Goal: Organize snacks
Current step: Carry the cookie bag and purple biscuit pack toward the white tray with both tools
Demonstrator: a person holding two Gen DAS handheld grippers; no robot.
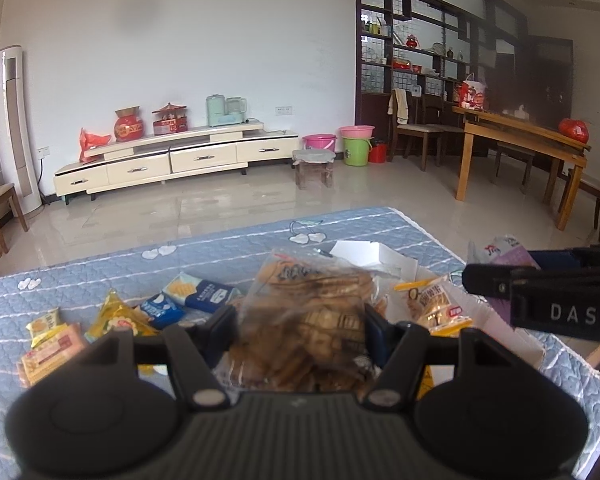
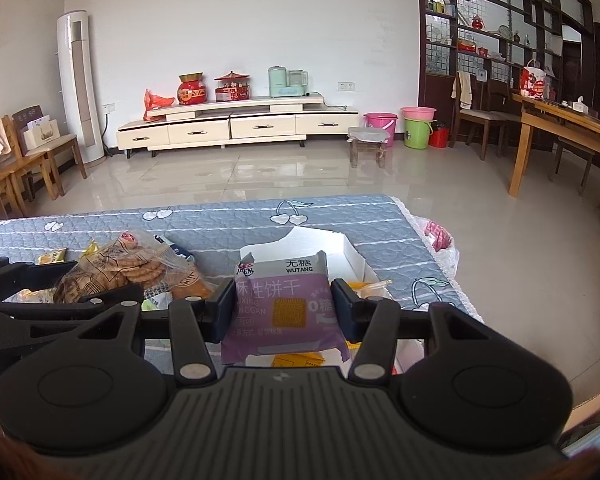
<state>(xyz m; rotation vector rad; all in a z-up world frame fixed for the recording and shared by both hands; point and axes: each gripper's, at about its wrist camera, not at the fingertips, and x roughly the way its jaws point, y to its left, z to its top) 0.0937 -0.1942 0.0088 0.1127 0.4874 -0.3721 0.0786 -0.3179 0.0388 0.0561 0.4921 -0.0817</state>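
Two packs gripped, cookie bag (image 1: 300,320) clamped in left hand-held gripper (image 1: 300,326), purple biscuit packet (image 2: 286,304) in right hand-held gripper (image 2: 286,308)

I am looking into a lived-in home, a combined living and dining room. A long cream TV cabinet (image 2: 236,122) stands against the white wall, with red gift boxes (image 2: 192,88) and a mint-green kitchen appliance (image 2: 278,81) on top. A tall white floor air conditioner (image 2: 80,84) stands in the corner. On the right I see a wooden dining table (image 1: 520,136) with chairs (image 1: 414,130), and a dark wall shelf (image 1: 428,40) full of household odds and ends. Pink and green plastic buckets (image 2: 416,126) sit on the glossy tiled floor (image 2: 240,180). Nearest me, a quilted blue cover (image 2: 220,220) with a cherry print carries snack packets (image 1: 204,294).
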